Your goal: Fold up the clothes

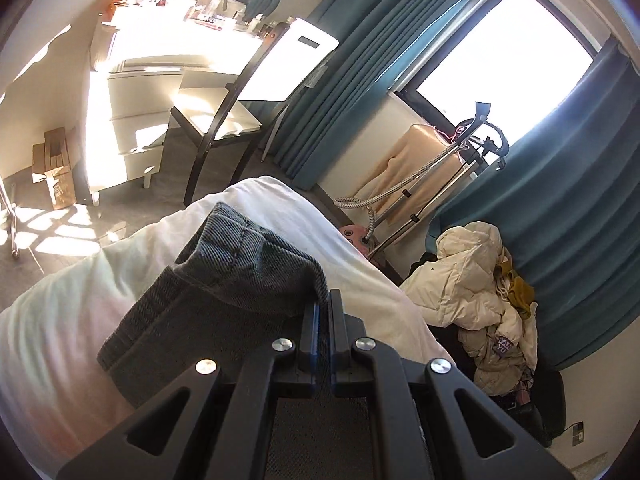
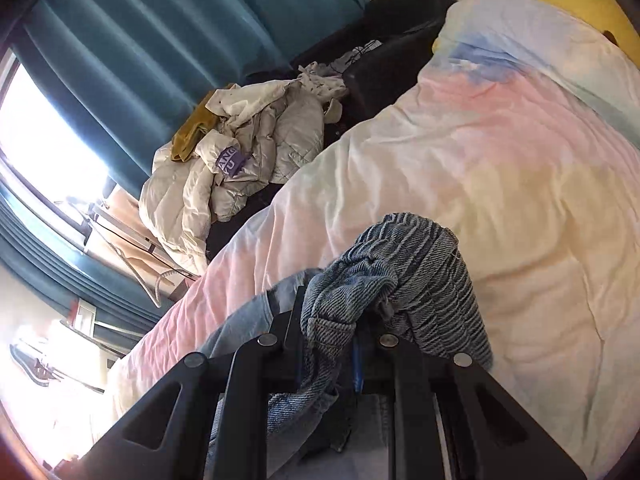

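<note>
Both my tongs, left gripper [image 1: 323,300] and right gripper [image 2: 332,312], clamp unfolded jeans [image 2: 400,264] above the duvet [image 2: 500,160]; folding barely begun.

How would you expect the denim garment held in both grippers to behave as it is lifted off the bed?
Probably floppy: the denim garment droops in folds from the left gripper. Likely fairly heavy for cloth, given its thick weave bunched in the right gripper. It seems unlikely to slip, since both jaws pinch gathered fabric above the bed.
</note>
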### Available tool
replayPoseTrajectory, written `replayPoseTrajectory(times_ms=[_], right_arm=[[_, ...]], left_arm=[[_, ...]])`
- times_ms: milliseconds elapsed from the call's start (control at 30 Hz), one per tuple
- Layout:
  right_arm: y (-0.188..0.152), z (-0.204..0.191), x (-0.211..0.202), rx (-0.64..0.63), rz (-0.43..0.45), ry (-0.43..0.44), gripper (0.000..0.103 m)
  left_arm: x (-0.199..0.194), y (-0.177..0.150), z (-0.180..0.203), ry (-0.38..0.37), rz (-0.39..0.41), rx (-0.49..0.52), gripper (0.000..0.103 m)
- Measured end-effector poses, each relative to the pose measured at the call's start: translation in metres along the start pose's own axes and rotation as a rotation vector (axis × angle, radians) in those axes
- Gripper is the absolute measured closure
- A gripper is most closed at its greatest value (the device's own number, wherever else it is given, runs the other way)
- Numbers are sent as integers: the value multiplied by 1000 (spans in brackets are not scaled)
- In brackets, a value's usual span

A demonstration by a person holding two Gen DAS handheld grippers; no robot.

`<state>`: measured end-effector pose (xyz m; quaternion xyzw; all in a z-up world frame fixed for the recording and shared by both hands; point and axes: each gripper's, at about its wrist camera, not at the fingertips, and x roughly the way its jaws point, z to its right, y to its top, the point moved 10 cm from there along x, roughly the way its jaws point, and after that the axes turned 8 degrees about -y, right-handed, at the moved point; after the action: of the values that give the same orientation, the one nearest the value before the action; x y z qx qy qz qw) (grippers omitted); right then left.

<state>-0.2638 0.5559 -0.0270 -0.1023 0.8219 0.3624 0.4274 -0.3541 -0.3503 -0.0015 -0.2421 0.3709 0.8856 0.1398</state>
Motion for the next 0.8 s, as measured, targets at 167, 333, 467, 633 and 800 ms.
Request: replayPoseTrajectory(times_ms=[167, 333, 467, 633, 800], right_arm=[[26, -33, 80, -73, 3, -48, 87], [33, -48, 155, -137, -12, -67, 86], [28, -53, 180, -214, 1, -49, 84], [29, -51, 169, -177, -26, 31, 79], [25, -47, 121, -187, -23, 63, 65]], left_arm=[[91, 6, 18, 96, -21, 145, 100], [164, -7, 12, 194, -71, 264, 100], [187, -22, -8, 233, -133, 226, 99], [171, -25, -4, 144, -187, 176, 89], [111, -36, 11, 97, -167, 226, 65]])
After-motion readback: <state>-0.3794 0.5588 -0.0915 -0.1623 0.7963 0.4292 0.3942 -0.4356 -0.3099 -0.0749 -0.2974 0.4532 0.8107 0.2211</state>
